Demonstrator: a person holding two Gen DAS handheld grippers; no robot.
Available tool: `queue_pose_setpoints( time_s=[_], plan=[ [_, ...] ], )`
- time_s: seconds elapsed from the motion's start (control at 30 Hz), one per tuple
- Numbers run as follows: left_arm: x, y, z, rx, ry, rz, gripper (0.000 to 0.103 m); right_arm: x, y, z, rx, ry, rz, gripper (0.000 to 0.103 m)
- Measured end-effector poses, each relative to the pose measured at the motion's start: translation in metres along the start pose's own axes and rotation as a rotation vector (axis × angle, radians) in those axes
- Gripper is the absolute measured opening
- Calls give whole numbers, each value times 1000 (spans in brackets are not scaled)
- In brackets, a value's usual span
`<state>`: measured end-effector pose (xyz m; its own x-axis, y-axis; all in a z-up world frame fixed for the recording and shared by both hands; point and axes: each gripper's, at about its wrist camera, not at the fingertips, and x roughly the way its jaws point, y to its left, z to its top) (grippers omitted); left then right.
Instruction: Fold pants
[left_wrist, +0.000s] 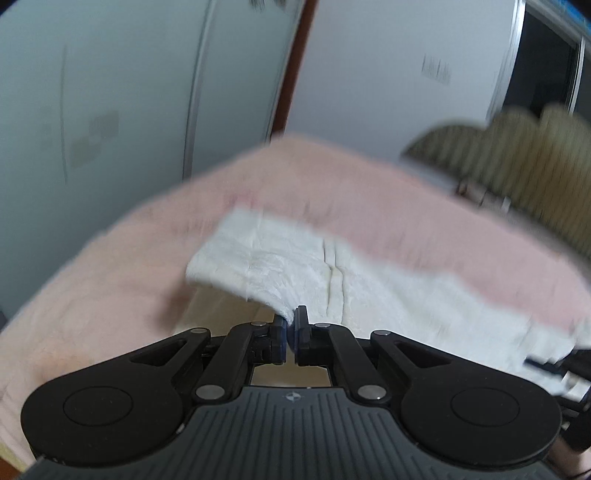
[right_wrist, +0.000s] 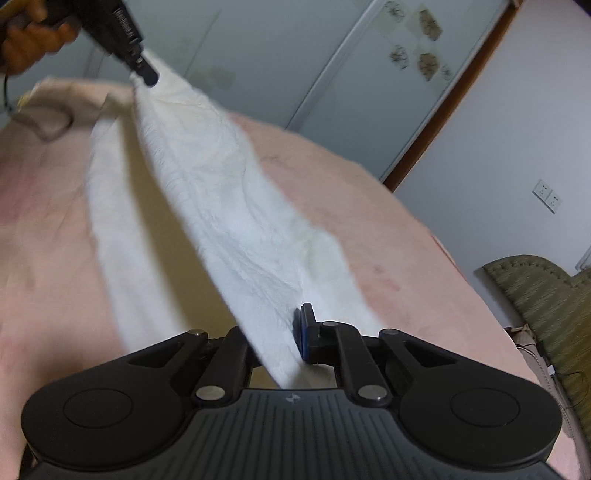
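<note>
The white pants (left_wrist: 295, 258) hang stretched above the pink bed (left_wrist: 110, 295), held at both ends. My left gripper (left_wrist: 290, 325) is shut on one end of the pants. In the right wrist view the pants (right_wrist: 229, 206) run from my right gripper (right_wrist: 291, 332), shut on the near end, up to the left gripper (right_wrist: 146, 75) at the top left. The cloth covers the right gripper's left finger. A lower layer of the pants (right_wrist: 110, 221) droops toward the bed. The right gripper also shows at the right edge of the left wrist view (left_wrist: 546, 363).
The pink bed cover (right_wrist: 388, 229) fills most of both views. A green padded headboard (right_wrist: 546, 295) stands at the right. Sliding wardrobe doors (right_wrist: 295, 55) and a white wall with sockets (right_wrist: 546, 195) lie behind the bed.
</note>
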<state>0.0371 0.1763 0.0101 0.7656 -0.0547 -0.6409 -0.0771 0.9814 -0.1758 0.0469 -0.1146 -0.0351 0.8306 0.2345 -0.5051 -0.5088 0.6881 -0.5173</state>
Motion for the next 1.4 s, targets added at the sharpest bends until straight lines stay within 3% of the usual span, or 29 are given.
queue_pose_setpoints(
  time_s=[0.07,0.2,0.37,0.53,0.67,0.7,0.8,0.87,0.93,1.03,1.2,1.3,1.33,1.4],
  plan=[
    [13,-3,-12,17,61,46,3,8,7,-6,-7,31,-1,7],
    [3,-5,-24,70,25,61,5,0,18,-5,-3,38,-32,7],
    [17,9,-21,-12,77,43,7,-3,17,-14,83,50,9,7],
    [13,-10,-30,65,27,112,7,-15,25,-14,130,34,16,7],
    [10,-24,-35,149,9,197,21,-15,33,-25,161,12,-4,8],
    [4,-28,-35,170,2,213,29,-16,34,-26,163,8,-7,9],
    [-24,-40,-33,224,-79,241,34,-24,32,-26,166,32,-59,29],
    [-41,-52,-31,265,-154,236,39,-39,27,-31,166,48,-107,67],
    [-52,-66,-26,305,-203,189,45,-62,14,-39,197,43,-82,72],
    [-48,-95,-22,360,-217,47,51,-100,-18,-63,341,32,-19,72],
    [-12,-163,-35,489,-167,-166,54,-145,-83,-133,755,88,-216,72],
    [5,-202,-55,597,-149,-248,54,-157,-109,-194,1064,180,-231,73],
    [11,-212,-62,627,-140,-273,54,-159,-111,-210,1117,227,-257,72],
    [22,-229,-73,679,-122,-325,55,-174,-109,-219,1125,206,-339,72]
  ],
)
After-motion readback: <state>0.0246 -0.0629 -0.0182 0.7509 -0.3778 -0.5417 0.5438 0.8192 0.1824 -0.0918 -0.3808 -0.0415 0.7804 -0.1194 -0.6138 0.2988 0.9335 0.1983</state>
